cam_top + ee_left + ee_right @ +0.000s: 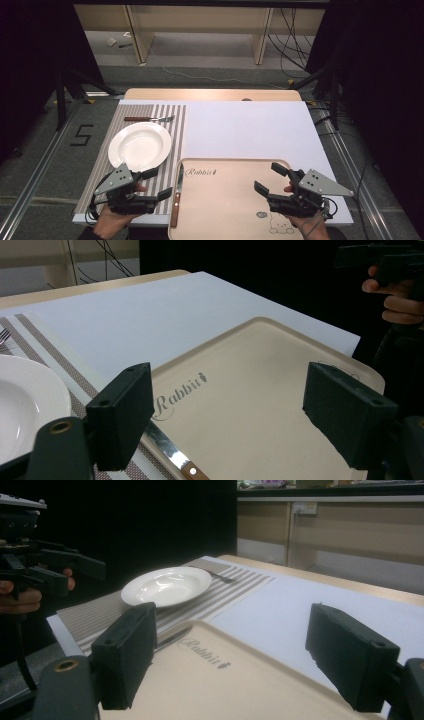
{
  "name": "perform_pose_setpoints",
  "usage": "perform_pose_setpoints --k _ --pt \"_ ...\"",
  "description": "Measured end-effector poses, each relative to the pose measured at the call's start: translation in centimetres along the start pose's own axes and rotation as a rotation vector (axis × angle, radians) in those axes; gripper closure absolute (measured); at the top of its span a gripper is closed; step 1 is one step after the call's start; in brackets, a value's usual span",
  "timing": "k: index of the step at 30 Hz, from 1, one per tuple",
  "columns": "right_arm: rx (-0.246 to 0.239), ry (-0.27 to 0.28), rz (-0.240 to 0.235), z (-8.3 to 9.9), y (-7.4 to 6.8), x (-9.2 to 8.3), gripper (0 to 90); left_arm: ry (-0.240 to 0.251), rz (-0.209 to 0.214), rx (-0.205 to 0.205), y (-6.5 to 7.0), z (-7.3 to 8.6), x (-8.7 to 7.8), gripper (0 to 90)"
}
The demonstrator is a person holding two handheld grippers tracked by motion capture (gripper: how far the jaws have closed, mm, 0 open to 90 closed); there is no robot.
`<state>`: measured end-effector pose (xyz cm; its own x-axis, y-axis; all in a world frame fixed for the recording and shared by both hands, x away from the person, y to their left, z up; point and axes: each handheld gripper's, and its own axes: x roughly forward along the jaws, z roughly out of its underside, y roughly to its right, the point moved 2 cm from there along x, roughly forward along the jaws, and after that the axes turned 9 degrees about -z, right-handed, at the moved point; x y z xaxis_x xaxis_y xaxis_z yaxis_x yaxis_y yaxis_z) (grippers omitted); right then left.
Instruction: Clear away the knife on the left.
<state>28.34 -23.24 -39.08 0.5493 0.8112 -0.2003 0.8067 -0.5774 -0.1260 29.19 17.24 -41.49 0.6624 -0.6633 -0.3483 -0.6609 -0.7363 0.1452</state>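
a recording lab: black curtains [30, 60] flank the table [250, 125], loose cables [290, 45] cross the floor, and a floor marking "5" [81, 135] lies beside metal rails [35, 170].

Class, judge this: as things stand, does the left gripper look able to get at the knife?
Probably yes. The left gripper is open, and the knife lies bare right beside it between plate and tray.

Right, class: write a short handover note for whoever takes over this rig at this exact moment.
Left gripper: open, holding nothing, above the striped placemat near the knife.
Right gripper: open, holding nothing, above the beige tray.
Things: white plate on the placemat; fork beyond it; knife along the tray's left edge.
Done: nothing is on the tray.
Left: probably loading the plate and cutlery onto the tray, knife likely first.
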Motion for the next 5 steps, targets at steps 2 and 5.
perform_pose_setpoints --k 2,5 --pt "-0.001 -0.001 0.0 0.0 -0.01 0.01 21.7 -0.001 0.0 0.001 0.01 0.02 0.05 20.1" --pt "-0.002 0.0 -0.001 -0.01 -0.02 0.02 21.7 -0.012 0.003 0.002 0.06 0.06 0.14 20.1"
